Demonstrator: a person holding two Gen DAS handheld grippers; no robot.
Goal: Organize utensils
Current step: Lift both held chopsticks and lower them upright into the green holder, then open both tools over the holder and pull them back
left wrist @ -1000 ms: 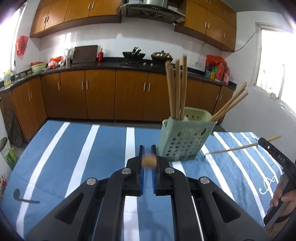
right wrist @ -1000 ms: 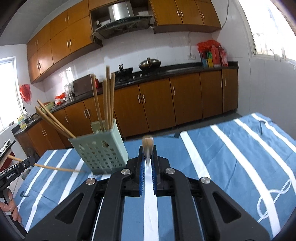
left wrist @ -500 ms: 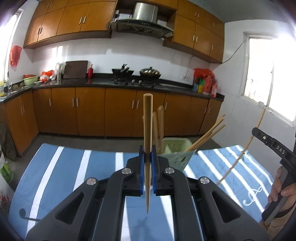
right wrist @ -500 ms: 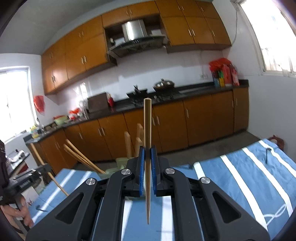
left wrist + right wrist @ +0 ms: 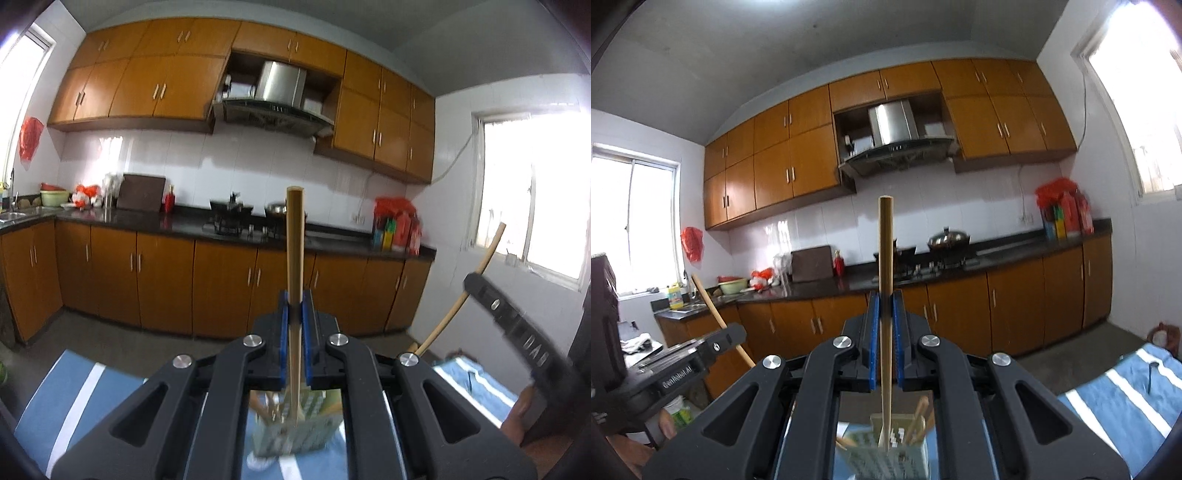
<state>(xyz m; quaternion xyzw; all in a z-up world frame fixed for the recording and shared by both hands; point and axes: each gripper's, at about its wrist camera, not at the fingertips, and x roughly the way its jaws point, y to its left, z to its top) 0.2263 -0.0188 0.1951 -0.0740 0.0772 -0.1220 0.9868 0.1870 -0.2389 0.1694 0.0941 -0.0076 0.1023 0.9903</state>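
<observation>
Kitchen behind; both grippers' jaws clamp upright chopsticks above, seemingly, the basket point(image 5: 295, 439)

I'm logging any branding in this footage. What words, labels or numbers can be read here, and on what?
"GenRobot.AI": on the side of the left gripper, seen in the right wrist view.
"DA…": on the right gripper in the left wrist view; blurred, the rest unreadable.
Labels on the yellow bottle and the red packages on the counter: too small to read.
</observation>
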